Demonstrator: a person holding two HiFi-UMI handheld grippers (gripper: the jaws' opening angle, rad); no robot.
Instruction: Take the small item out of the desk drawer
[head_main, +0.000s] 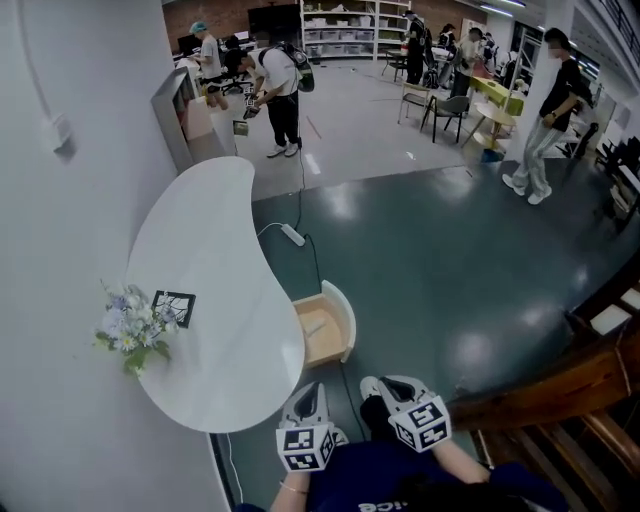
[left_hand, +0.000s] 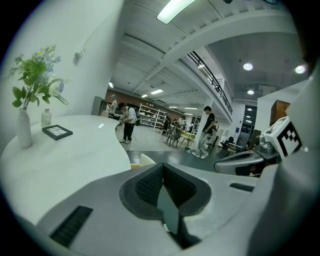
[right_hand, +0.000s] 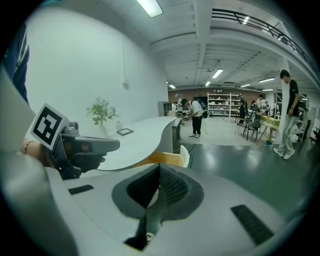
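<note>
The desk drawer (head_main: 325, 328) stands pulled open from the white curved desk (head_main: 215, 300), its wooden inside showing behind a white rounded front. A small pale item (head_main: 314, 327) seems to lie on the drawer floor, too small to make out. My left gripper (head_main: 313, 392) and right gripper (head_main: 372, 385) hang side by side close to my body, below the drawer and apart from it. Both are shut with nothing between the pads. The left gripper view shows the drawer front (left_hand: 145, 159) just past the shut jaws. In the right gripper view the drawer's wooden side (right_hand: 162, 159) lies ahead.
A vase of flowers (head_main: 130, 328) and a small framed picture (head_main: 173, 306) stand on the desk by the wall. A power strip (head_main: 293, 235) and its cable lie on the dark floor beyond the drawer. A wooden rail (head_main: 560, 385) runs at the right. Several people stand far back.
</note>
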